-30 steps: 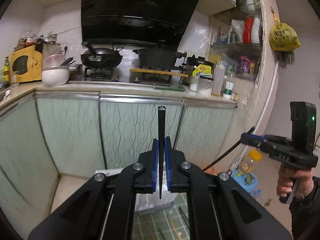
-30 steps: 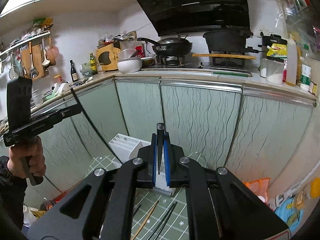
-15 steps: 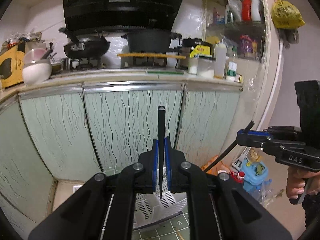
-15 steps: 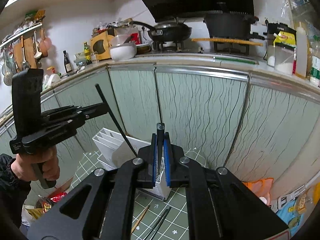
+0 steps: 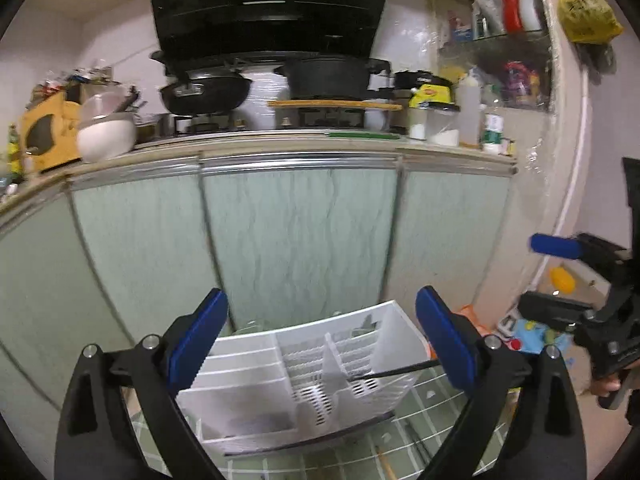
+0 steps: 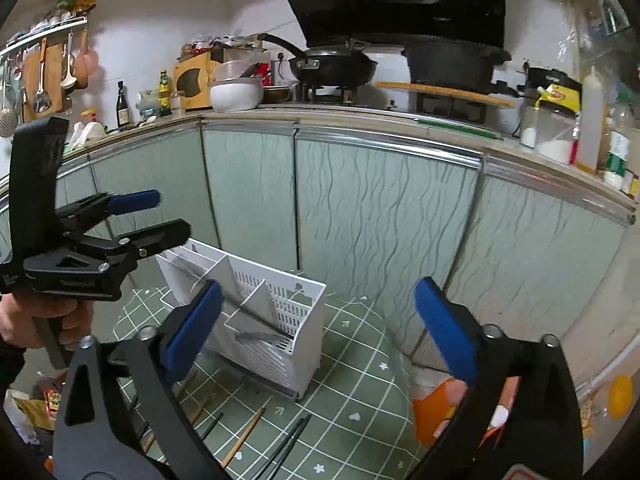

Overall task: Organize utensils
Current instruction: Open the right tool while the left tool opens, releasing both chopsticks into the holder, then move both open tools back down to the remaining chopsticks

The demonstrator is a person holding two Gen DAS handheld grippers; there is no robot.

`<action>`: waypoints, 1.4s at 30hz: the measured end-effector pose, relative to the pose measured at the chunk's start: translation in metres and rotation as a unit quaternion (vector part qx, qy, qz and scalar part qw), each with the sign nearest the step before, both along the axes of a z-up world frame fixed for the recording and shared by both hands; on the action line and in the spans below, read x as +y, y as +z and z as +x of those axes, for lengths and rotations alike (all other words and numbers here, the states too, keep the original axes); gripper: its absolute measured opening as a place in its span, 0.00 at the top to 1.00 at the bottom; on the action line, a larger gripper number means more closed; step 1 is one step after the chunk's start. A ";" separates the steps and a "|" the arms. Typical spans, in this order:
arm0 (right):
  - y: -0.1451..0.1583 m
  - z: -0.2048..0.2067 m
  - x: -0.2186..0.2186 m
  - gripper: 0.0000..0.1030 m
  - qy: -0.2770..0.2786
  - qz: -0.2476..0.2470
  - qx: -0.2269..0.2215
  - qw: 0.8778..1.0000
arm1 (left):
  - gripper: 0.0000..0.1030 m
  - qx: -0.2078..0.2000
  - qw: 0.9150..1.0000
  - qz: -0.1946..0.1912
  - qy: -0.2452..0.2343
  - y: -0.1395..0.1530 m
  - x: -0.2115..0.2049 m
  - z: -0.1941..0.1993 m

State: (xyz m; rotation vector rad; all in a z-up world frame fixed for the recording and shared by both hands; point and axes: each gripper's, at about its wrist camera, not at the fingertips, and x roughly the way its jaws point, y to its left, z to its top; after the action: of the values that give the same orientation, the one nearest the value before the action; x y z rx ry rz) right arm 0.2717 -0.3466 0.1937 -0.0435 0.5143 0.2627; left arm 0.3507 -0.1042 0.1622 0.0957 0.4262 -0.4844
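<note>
A white slotted utensil holder (image 5: 308, 372) (image 6: 256, 304) stands on a green checked mat (image 6: 352, 364). A black chopstick (image 5: 396, 371) (image 6: 256, 322) lies slanted in its right compartment. My left gripper (image 5: 320, 340) is open and empty above the holder; it also shows in the right wrist view (image 6: 160, 216). My right gripper (image 6: 316, 320) is open and empty, above and to the right of the holder; its blue pads (image 5: 554, 246) show at the right of the left wrist view. Several loose chopsticks, black (image 6: 288, 444) and wooden (image 6: 244, 436), lie on the mat in front of the holder.
Pale green cabinet doors (image 5: 300, 240) stand right behind the holder under a counter (image 6: 360, 120) with a wok, pot, bowls and bottles. Orange and blue clutter (image 6: 440, 412) lies on the floor at the right. A bag (image 6: 28, 408) lies at the left.
Both grippers were shut on a black chopstick each and have opened. Both tilted down toward the holder, and a black chopstick now lies in its right compartment.
</note>
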 end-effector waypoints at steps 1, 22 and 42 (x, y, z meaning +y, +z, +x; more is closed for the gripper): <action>0.001 -0.004 -0.001 0.08 -0.003 0.002 0.000 1.000 | 0.09 -0.002 1.000 0.002 0.000 0.001 0.002 -0.006; -0.034 -0.113 0.018 0.08 -0.063 -0.007 0.002 0.998 | 0.04 -0.031 0.995 0.034 0.091 -0.020 0.037 -0.128; -0.095 -0.176 0.033 0.08 -0.089 -0.037 0.021 0.995 | 0.04 0.010 0.988 0.035 0.151 -0.095 0.079 -0.183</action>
State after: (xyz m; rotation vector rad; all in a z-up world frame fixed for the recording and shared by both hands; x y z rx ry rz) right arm 0.0960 -0.3140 0.0986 -0.0635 0.5658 0.0709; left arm 0.1675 -0.0255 0.0677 0.0915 0.4673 -0.1722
